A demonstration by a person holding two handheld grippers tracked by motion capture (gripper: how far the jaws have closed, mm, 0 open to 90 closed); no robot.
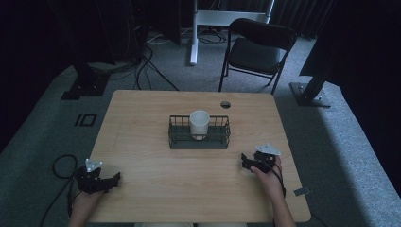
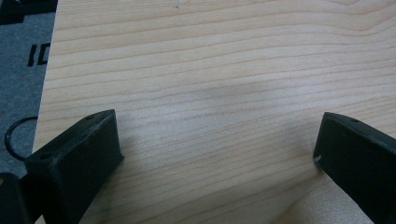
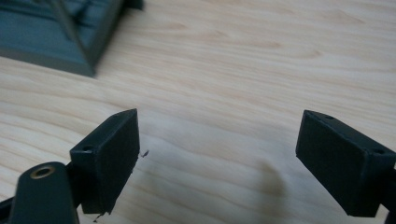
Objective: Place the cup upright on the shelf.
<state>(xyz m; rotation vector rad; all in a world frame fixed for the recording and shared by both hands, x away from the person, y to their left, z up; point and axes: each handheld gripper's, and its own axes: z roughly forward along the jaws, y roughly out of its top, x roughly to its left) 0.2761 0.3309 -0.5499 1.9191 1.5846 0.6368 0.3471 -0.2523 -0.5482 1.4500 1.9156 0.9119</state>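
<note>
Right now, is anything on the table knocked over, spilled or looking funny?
Nothing stands out. The white cup stands upright inside the dark wire basket mid-table, with no spill on the light wooden table. The left gripper and right gripper are open, holding nothing.

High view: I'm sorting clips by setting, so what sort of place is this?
Probably a lab or studio set up for recording. A bare wooden table stands on grey carpet, loose cables run across the floor among dark stands, and a folding chair sits behind.
</note>
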